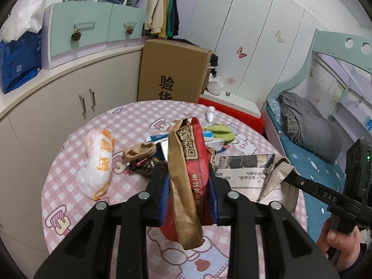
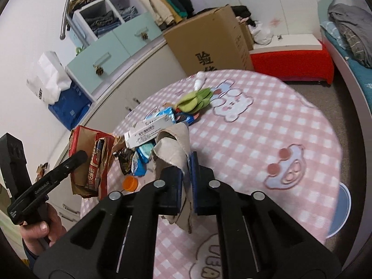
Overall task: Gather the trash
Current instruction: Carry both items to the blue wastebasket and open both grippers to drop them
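Between our left gripper's (image 1: 189,186) fingers we pinch a red-brown bag (image 1: 186,176); our right gripper (image 2: 186,186) clamps torn cardboard (image 2: 173,148), litter ahead

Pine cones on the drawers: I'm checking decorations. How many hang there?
2. One pine cone hangs from the left mint drawer, the other from the right drawer. Further ones may be out of view.
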Tool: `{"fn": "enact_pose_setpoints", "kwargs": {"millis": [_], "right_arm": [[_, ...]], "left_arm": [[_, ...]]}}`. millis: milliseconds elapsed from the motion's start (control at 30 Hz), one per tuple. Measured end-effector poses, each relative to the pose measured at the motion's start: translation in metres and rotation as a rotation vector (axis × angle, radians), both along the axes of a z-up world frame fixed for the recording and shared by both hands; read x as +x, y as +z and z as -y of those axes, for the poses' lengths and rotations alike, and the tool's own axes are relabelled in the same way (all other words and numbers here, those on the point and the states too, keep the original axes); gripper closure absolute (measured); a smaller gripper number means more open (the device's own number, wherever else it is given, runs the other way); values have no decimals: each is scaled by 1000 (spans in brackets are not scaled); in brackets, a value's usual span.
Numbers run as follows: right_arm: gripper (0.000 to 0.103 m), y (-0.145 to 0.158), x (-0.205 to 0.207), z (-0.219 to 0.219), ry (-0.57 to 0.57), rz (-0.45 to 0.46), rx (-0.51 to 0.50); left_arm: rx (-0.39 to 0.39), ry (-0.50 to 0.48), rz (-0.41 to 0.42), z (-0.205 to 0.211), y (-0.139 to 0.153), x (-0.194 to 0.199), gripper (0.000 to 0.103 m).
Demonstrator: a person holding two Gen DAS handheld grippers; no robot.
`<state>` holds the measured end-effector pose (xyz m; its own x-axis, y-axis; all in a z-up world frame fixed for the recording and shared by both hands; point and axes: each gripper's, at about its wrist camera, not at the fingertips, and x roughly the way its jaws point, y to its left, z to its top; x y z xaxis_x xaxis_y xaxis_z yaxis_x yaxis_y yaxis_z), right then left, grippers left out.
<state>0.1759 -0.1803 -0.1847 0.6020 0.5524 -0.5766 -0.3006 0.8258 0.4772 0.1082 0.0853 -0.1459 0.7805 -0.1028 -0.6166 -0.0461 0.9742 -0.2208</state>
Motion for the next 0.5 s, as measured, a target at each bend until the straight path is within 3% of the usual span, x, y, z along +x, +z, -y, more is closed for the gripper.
{"fn": "enact_pose_setpoints", "kwargs": {"millis": [300, 500], "right_arm": [[96, 23, -14, 47, -84, 54, 45], [96, 44, -28, 102, -204, 105, 66]], "left_arm": [[-4, -61, 39, 29, 16, 3, 75], [-23, -161, 66, 73, 31, 15, 75]]}}
